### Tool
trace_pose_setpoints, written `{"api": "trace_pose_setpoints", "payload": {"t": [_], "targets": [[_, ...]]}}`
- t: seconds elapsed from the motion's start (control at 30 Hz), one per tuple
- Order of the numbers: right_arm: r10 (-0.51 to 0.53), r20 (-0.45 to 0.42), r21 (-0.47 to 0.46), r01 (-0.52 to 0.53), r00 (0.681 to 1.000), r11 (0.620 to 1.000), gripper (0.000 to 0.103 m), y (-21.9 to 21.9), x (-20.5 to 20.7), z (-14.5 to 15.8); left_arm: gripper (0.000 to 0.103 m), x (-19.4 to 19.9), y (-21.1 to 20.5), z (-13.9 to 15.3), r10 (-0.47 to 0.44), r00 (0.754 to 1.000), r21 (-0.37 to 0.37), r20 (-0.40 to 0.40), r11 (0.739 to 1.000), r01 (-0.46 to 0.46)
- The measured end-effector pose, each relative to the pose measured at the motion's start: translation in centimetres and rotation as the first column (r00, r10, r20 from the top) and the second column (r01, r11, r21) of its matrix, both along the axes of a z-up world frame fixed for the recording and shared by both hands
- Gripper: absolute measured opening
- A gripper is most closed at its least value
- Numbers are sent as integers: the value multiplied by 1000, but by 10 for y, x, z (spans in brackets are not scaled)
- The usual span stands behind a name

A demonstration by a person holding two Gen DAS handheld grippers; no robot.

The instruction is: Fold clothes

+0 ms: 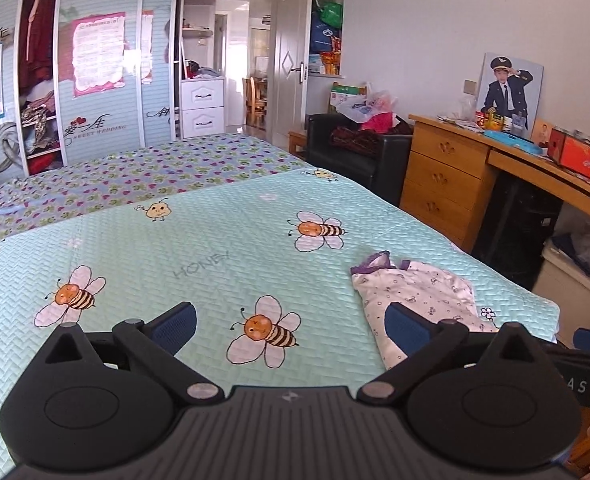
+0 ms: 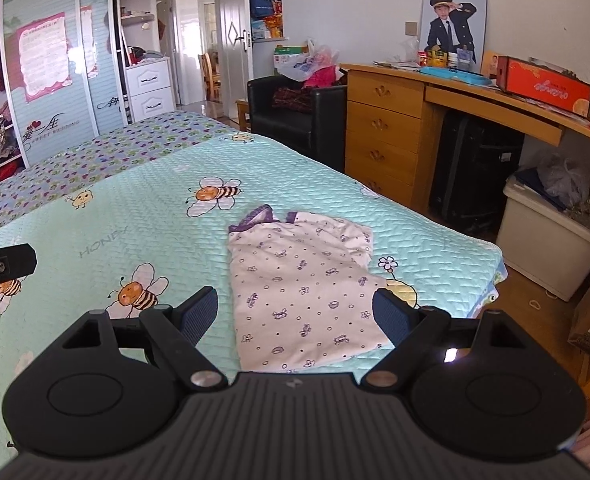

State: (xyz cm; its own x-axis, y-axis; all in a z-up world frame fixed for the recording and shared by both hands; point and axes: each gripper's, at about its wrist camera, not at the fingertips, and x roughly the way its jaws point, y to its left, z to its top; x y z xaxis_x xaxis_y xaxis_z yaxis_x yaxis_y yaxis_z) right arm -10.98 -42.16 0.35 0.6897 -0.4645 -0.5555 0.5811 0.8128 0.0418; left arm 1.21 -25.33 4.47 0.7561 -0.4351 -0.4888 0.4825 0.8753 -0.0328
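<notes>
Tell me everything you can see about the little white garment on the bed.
The white garment is small, soft-looking cloth printed with little purple figures and dots, with purple trim at its far end. It lies flat, apparently folded into a narrow shape, near the right edge of the mint bee-print bedspread. Only the bedspread touches it; the open right gripper holds nothing.

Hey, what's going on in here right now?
A person is folding clothes on a bed, holding a two-finger tool in each hand. A small white garment with purple trim lies folded on the bee-print cover near the bed's right edge. The left tool and the right tool are both open and hold nothing. The right one points at the garment; the left one is beside it, over bare cover.
</notes>
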Motion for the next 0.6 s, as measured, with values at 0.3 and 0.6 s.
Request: {"api": "trace_pose_setpoints", "payload": {"t": [0.3,0.6], "targets": [[86,-14,-6,-86,996,996,86,39,21,-5,103,7,61,-7,126,992,-6,2,992,-126],[211,-48,-9,-212,976,977,86,97,41,-13,103,18,127,-19,242,970,-14,-22,970,-242]]}}
